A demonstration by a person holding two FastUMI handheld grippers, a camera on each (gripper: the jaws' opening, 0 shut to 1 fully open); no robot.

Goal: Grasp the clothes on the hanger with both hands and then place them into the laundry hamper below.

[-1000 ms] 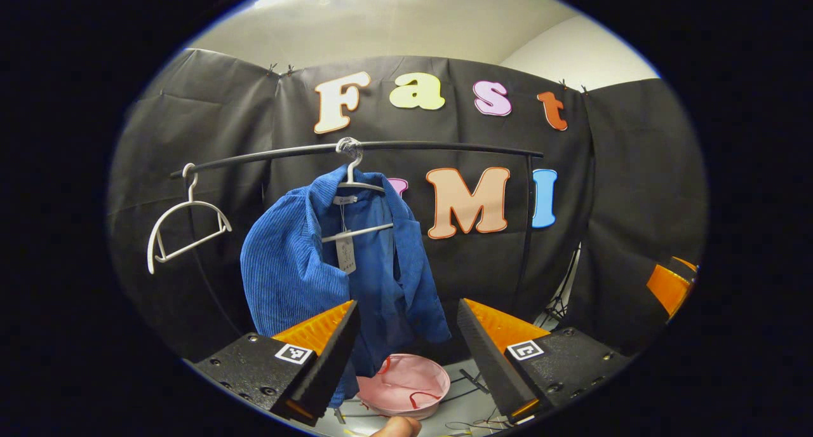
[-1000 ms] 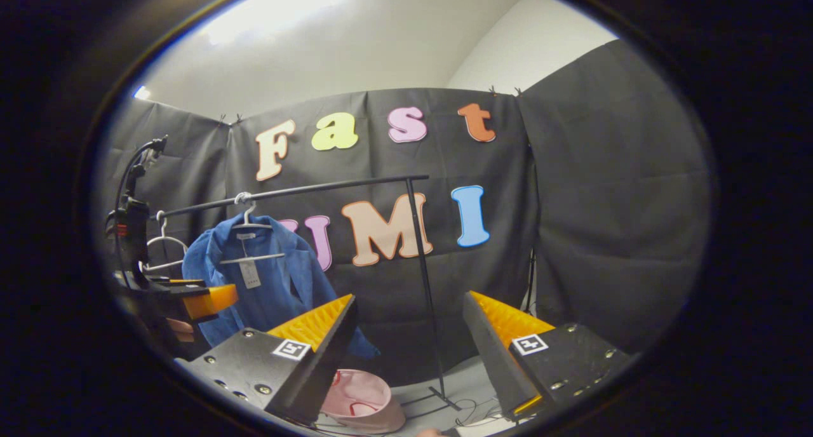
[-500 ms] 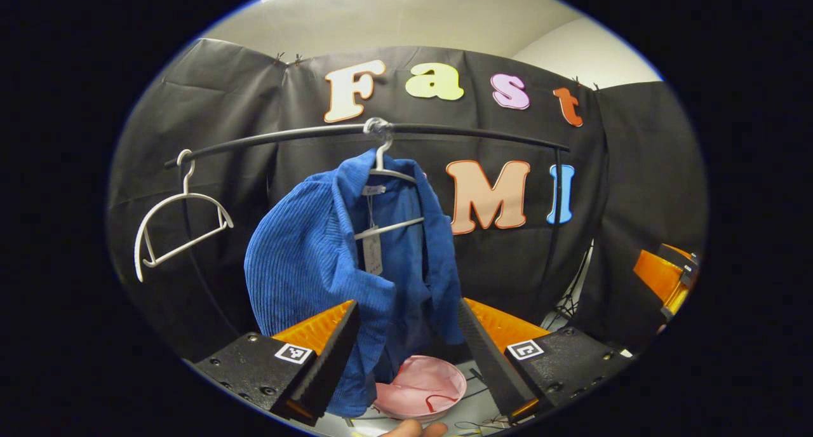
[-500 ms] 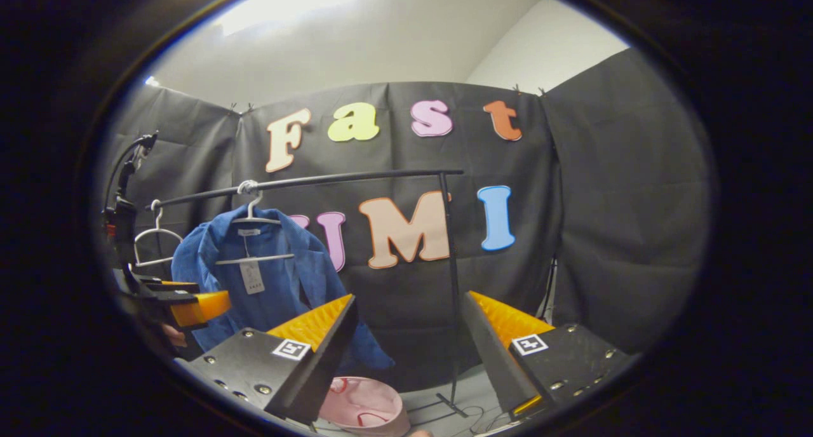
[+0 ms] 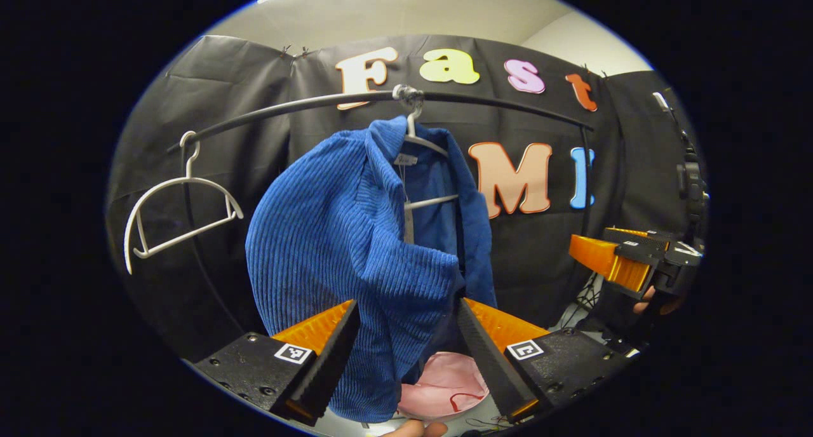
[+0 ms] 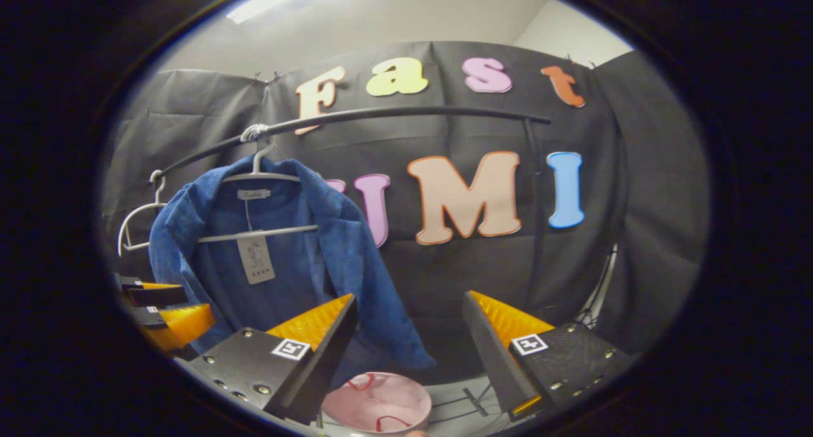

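Note:
A blue corduroy jacket (image 5: 343,234) (image 6: 279,265) hangs on a white hanger (image 5: 425,146) (image 6: 260,173) from a black rail (image 5: 305,107) (image 6: 406,114). Below it on the floor stands a pink hamper (image 5: 444,392) (image 6: 378,404). My left gripper (image 5: 406,351) is open, its fingers on either side of the jacket's sleeve without pressing on it. My right gripper (image 6: 409,351) is open too, a little short of the jacket's right front edge. The left gripper view catches the right gripper (image 5: 613,262) at the far right, and the right gripper view catches the left gripper (image 6: 168,310) at the far left.
An empty white hanger (image 5: 174,218) (image 6: 136,224) hangs at the rail's left end. The rack's upright post (image 6: 537,202) stands to the right. Cables (image 6: 470,399) lie on the floor by the rack's foot. A fingertip (image 5: 413,429) shows at the bottom edge.
Both grippers have moved closer to the jacket, which looks larger now. The sleeve has come between my left gripper's fingers. The right gripper has swung left toward the jacket.

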